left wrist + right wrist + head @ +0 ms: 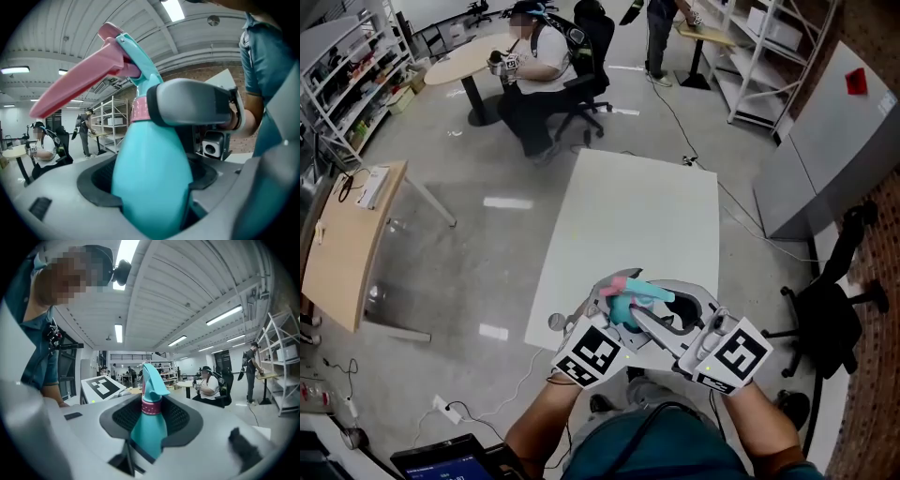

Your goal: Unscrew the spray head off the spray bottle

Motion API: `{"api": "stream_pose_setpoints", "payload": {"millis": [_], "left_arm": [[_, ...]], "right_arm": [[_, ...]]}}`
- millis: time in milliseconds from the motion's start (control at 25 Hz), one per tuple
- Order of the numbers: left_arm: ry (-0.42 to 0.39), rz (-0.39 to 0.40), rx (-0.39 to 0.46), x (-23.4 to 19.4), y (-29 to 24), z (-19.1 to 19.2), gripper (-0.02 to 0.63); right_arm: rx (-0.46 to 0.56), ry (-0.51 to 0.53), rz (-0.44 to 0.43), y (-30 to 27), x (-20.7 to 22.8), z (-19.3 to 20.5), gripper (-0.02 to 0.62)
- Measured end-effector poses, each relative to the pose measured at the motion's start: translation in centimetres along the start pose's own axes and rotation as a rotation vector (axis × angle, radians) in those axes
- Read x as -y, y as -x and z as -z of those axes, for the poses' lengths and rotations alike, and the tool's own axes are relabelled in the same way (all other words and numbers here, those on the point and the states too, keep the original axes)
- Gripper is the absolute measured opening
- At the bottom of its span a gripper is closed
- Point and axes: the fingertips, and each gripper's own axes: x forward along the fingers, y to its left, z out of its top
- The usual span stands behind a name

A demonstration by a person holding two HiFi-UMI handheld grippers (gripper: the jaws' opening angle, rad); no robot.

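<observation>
My left gripper (152,201) is shut on the belly of a teal spray bottle (152,173), which it holds upright in the air over the near edge of the white table (628,206). The spray head (89,70) has a pink trigger and a pink collar (139,110). In the right gripper view that collar (151,408) stands between the jaws of my right gripper (152,420), and the dark pads (185,420) sit clear of it on both sides, so this gripper is open. Both grippers meet close to my body in the head view, with the bottle (623,307) between them.
A person sits in an office chair (581,89) at a round table (473,56) beyond the white table. A wooden desk (347,244) stands at the left, a black chair (830,300) at the right, shelving (769,56) at the back. Cables lie on the floor.
</observation>
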Motion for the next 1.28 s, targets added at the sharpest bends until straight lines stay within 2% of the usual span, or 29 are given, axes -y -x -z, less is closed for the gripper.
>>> {"api": "stream_pose_setpoints", "payload": {"millis": [160, 320, 440, 520, 600, 640, 720, 800, 920, 1040, 1080, 1160, 1280], "left_arm": [[0.041, 0.128, 0.052, 2.0, 1.2, -1.0, 0.402], [0.044, 0.261, 0.068, 4.2, 2.1, -2.7, 0.402], [0.047, 0.396, 0.092, 6.4, 3.0, -4.1, 0.402], [0.054, 0.477, 0.100, 7.5, 3.5, -4.4, 0.402], [0.079, 0.511, 0.100, 7.9, 3.5, -4.5, 0.402], [0.096, 0.494, 0.098, 7.7, 3.4, -4.5, 0.402], [0.111, 0.390, 0.078, 6.4, 2.6, -4.2, 0.402], [0.088, 0.246, 0.045, 4.3, 2.0, -3.8, 0.402], [0.002, 0.049, -0.016, 1.5, 1.7, -3.0, 0.402], [-0.075, -0.072, -0.051, 0.5, 1.4, -2.9, 0.402], [-0.085, -0.092, -0.055, 0.4, 1.3, -3.0, 0.402], [-0.095, -0.092, -0.050, 0.5, 1.1, -3.4, 0.402], [-0.063, 0.016, -0.002, 1.7, 1.2, -4.3, 0.402]], "right_arm": [[-0.004, 0.035, -0.091, 0.5, -1.7, -0.9, 0.132], [0.020, 0.060, -0.215, 1.6, -3.3, -2.4, 0.130], [0.071, 0.022, -0.345, 3.0, -4.3, -3.6, 0.130], [0.083, -0.039, -0.449, 3.6, -4.7, -3.8, 0.130], [0.086, -0.086, -0.539, 3.9, -4.7, -3.8, 0.130], [0.091, -0.080, -0.556, 4.0, -4.4, -3.8, 0.130], [0.098, -0.019, -0.500, 3.7, -3.6, -3.7, 0.132], [0.085, 0.062, -0.361, 3.0, -3.0, -3.9, 0.132], [0.001, 0.129, -0.110, 1.4, -2.1, -3.6, 0.161], [-0.039, 0.129, 0.054, 0.7, -1.6, -3.5, 0.163], [-0.039, 0.124, 0.079, 0.8, -1.4, -3.5, 0.163], [-0.030, 0.107, 0.075, 1.3, -1.2, -3.6, 0.161], [0.006, 0.066, -0.021, 2.0, -1.5, -4.3, 0.141]]}}
